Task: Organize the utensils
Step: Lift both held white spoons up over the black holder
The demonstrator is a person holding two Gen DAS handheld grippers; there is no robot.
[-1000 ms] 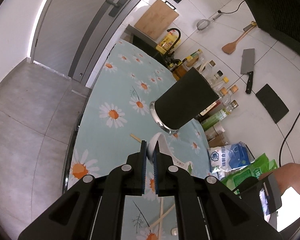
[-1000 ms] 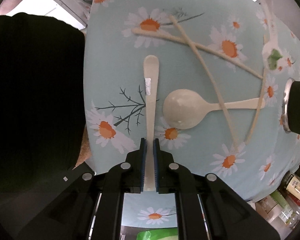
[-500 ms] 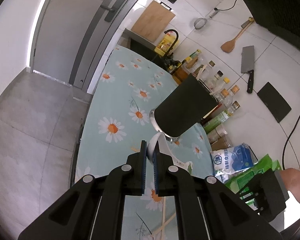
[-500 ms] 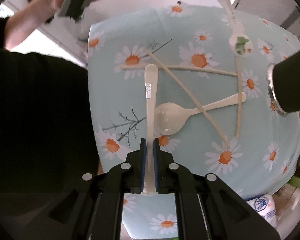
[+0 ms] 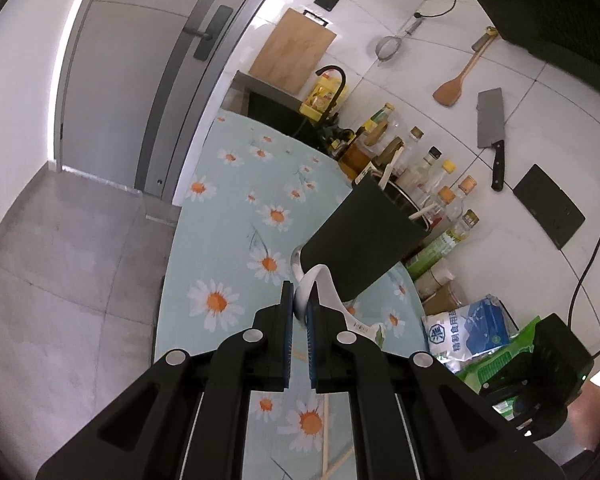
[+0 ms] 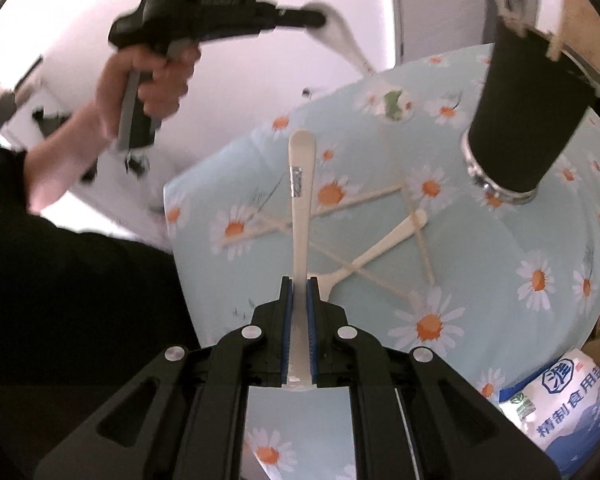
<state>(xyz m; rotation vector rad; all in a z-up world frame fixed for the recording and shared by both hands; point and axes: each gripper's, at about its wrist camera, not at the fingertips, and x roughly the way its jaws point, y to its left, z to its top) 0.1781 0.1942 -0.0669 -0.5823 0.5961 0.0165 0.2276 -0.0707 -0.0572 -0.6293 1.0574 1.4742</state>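
Observation:
My left gripper (image 5: 299,300) is shut on the handle of a white ceramic spoon (image 5: 328,284), which hangs above the daisy cloth just in front of the black utensil holder (image 5: 364,240). A few cream utensils stick out of the holder's top. My right gripper (image 6: 299,292) is shut on a long cream utensil (image 6: 300,200) with a silver sticker, lifted over the cloth and pointing away from me. The right wrist view also shows the left gripper (image 6: 320,20) held by a hand, its white spoon (image 6: 348,48), and the holder (image 6: 532,112) at the upper right. A cream spoon (image 6: 384,244) and several chopsticks (image 6: 352,200) lie crossed on the cloth.
Sauce and oil bottles (image 5: 428,184) crowd the wall side behind the holder. A salt bag (image 5: 464,332) and green packets sit at the table's near right. A sink with a black tap (image 5: 332,80) lies beyond the table's far end. A cleaver, spatula and cutting board hang on the tiled wall.
Both grippers have risen with their utensils. The white spoon came up off the cloth toward the holder. The right gripper lifted its cream utensil and swung round so the holder is now in view.

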